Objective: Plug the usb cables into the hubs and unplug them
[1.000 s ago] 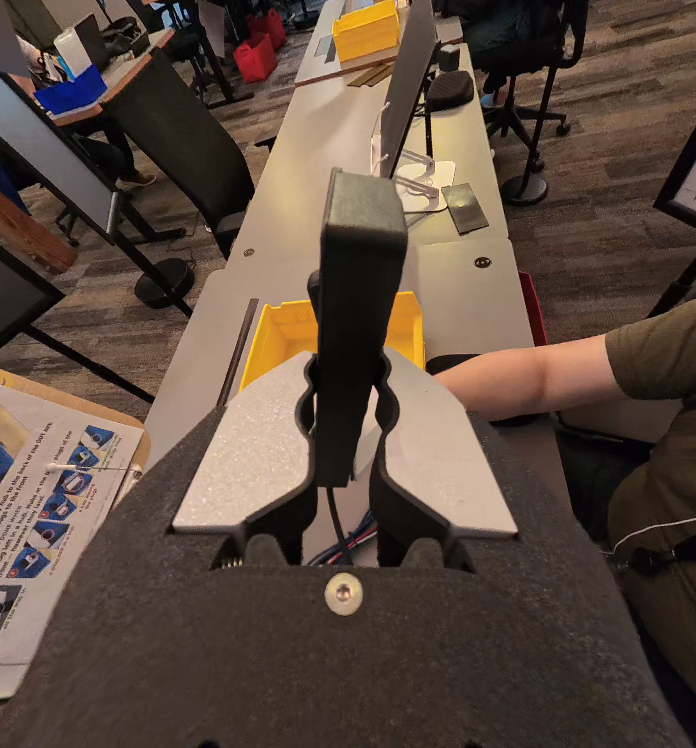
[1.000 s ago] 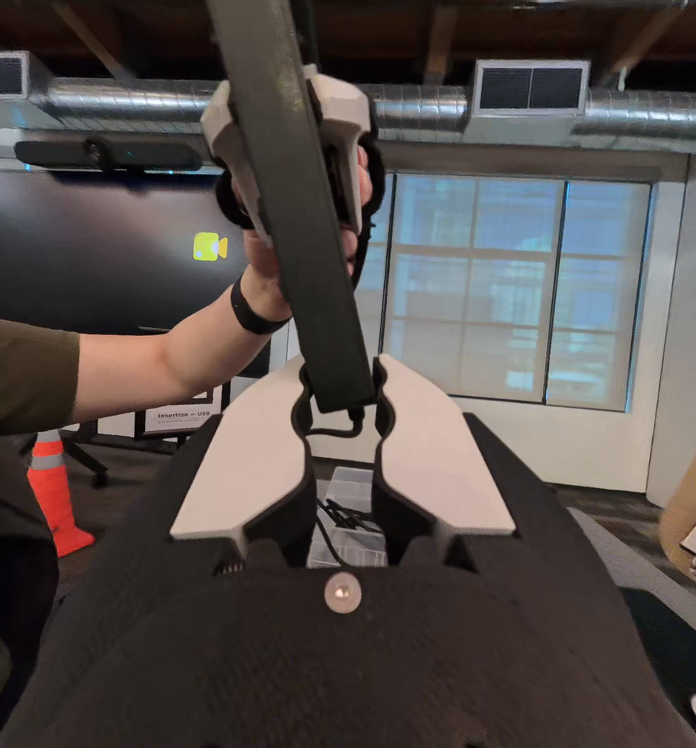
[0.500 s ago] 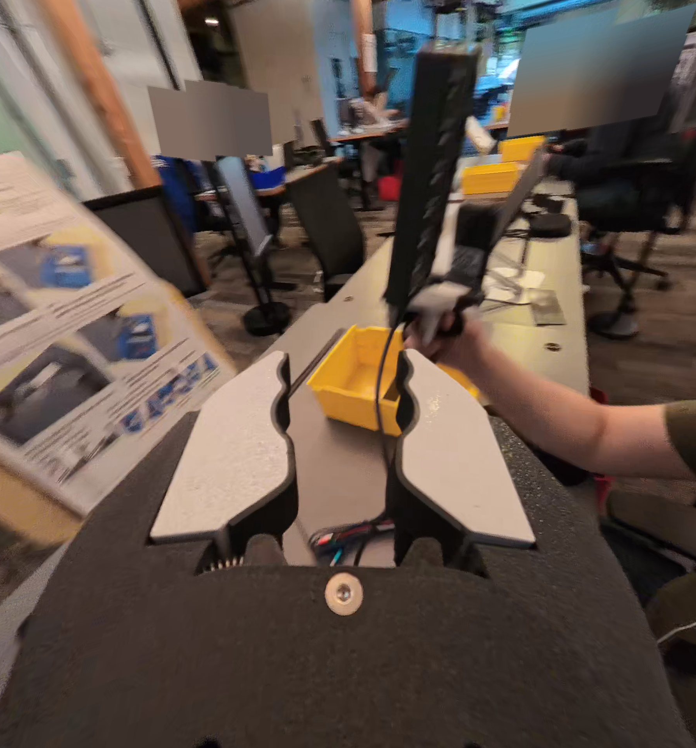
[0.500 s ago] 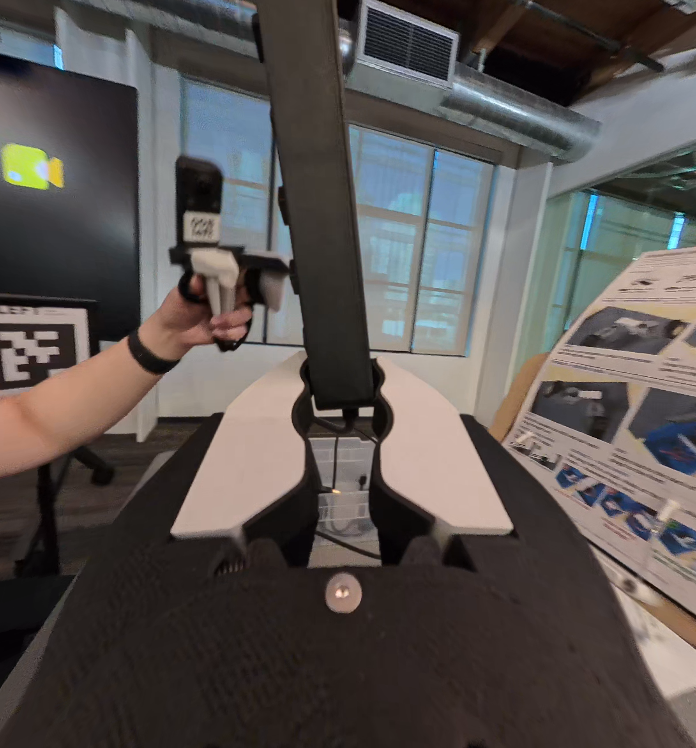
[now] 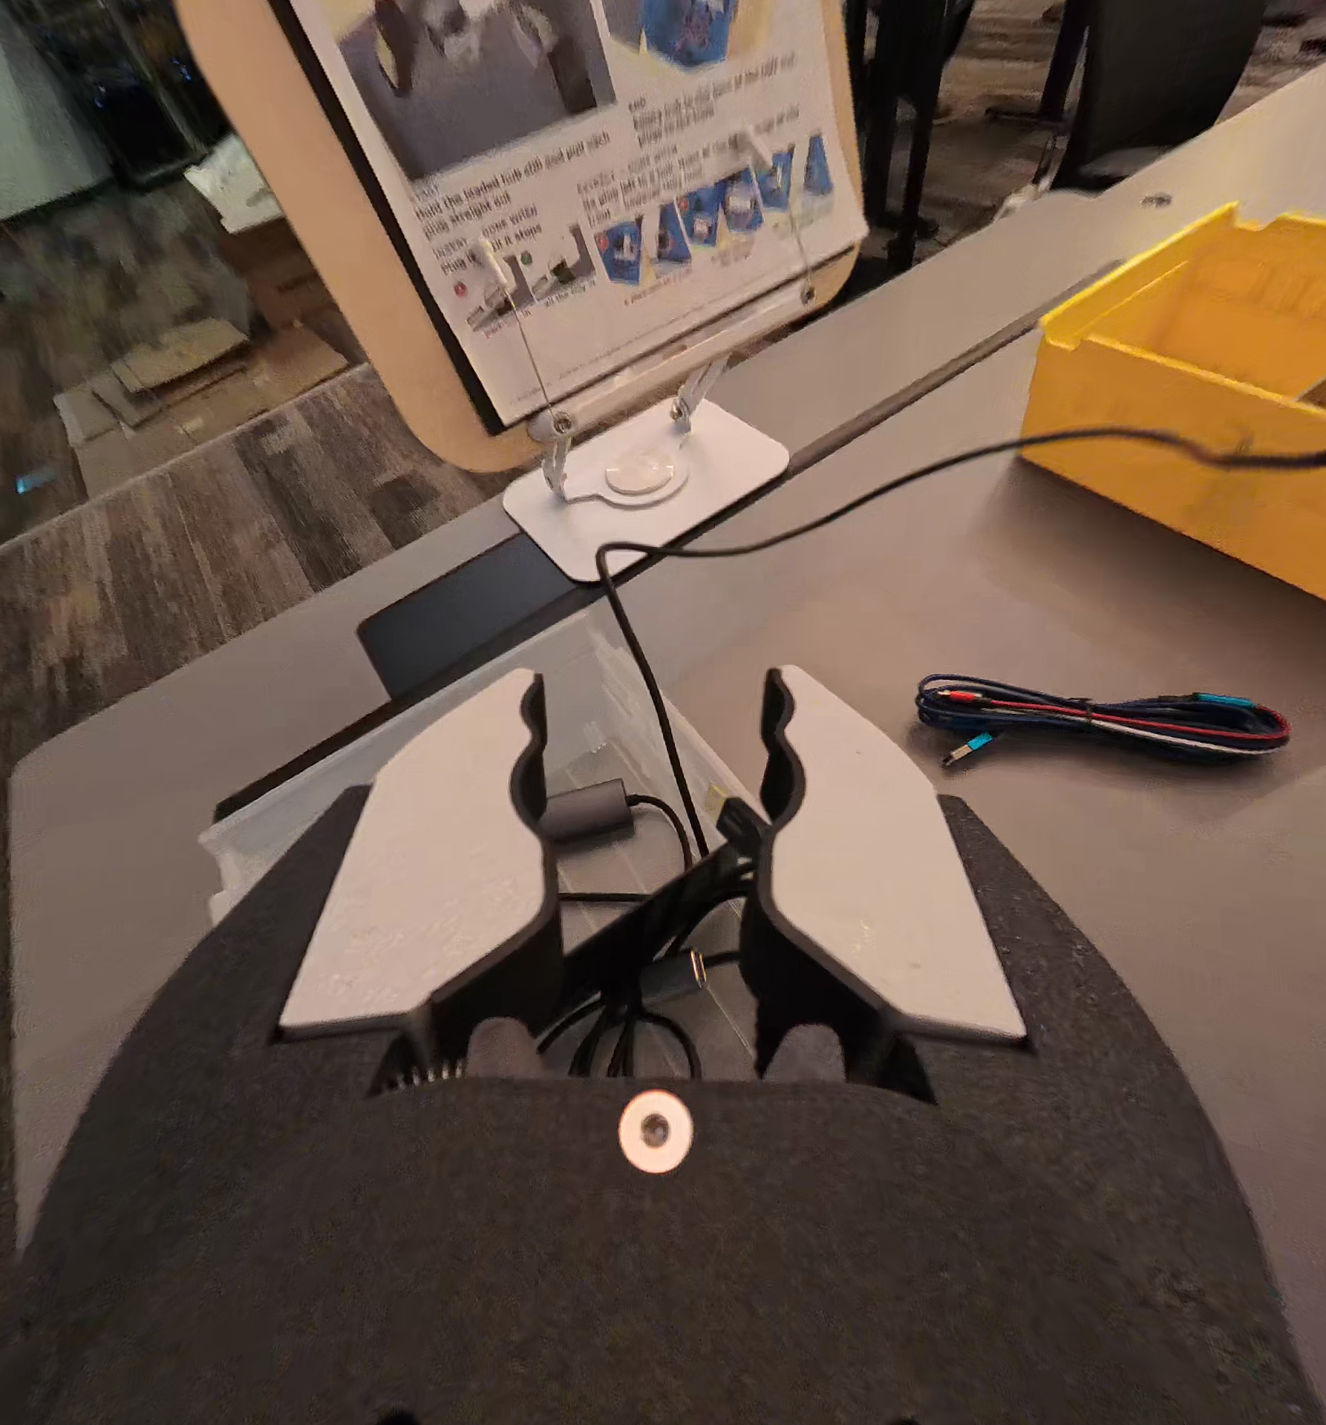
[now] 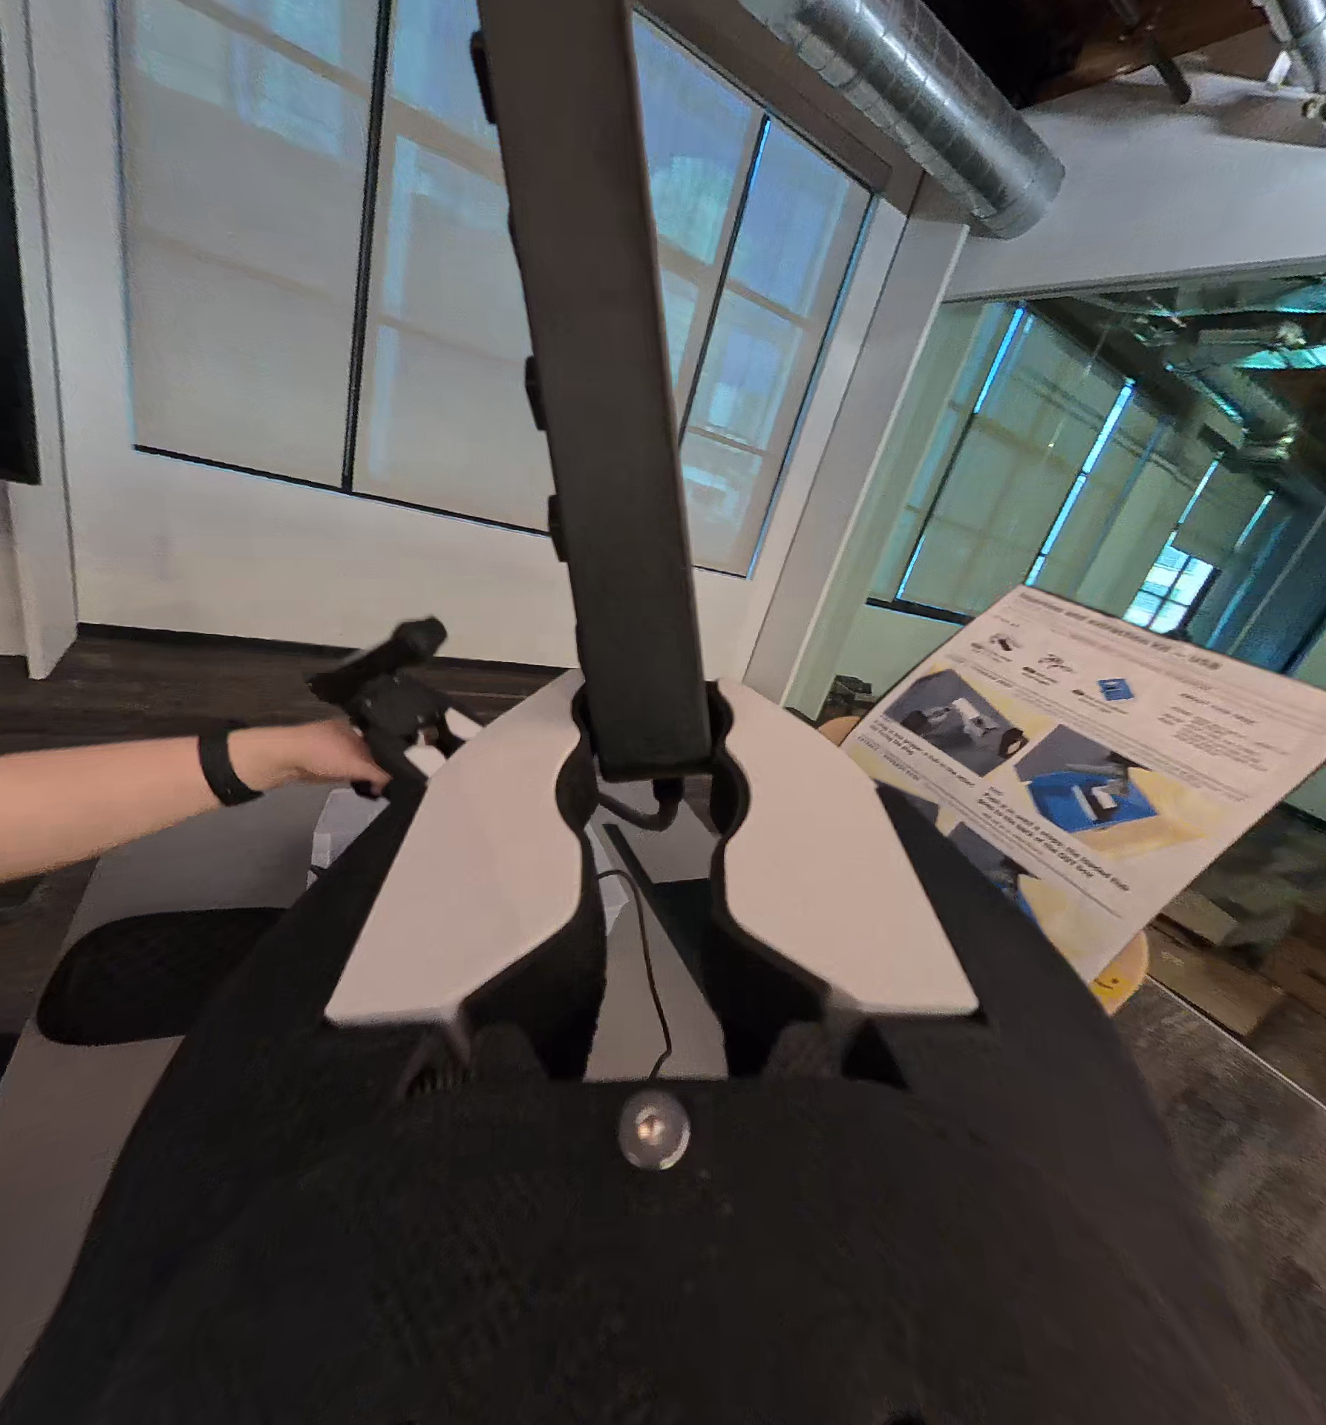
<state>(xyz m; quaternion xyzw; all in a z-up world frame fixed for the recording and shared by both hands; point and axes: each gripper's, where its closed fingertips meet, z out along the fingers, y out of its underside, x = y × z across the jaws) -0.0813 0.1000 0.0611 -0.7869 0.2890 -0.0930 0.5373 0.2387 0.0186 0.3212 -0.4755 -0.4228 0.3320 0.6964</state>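
Left gripper (image 5: pixel 651 752): jaws spread wide, nothing pinched, hovering above a clear bin (image 5: pixel 606 740) at the near-left edge of the grey table (image 5: pixel 991 601). Also seen in the right wrist view, low over the table and gripped by a hand (image 6: pixel 313 759).

Clear bin: holds black cords, a small grey hub (image 5: pixel 587 810) and a USB plug (image 5: pixel 737 813) beside the right finger. The bin's left wall sits close to the table edge; floor lies beyond.

Black cord (image 5: pixel 837 501): rises out of the bin between the fingers, then arcs to the right, above the table, past the yellow bin (image 5: pixel 1107 432).

Right gripper (image 6: pixel 648 759): jaws pressed on the lower end of a long black hub (image 6: pixel 606 385), held upright in the air with a slight tilt. Side bumps show along the hub's left edge; a cord leaves its bottom end between the fingers.

Cable bundle (image 5: pixel 1099 717): blue, red and white USB cables, coiled flat on the table right of the left gripper, one plug end loose; bare tabletop all around it.

Yellow bin: far right on the table, well apart from the bundle.

Instruction board (image 5: pixel 567 193): on a white stand (image 5: pixel 644 478) at the far table edge, just behind the clear bin.
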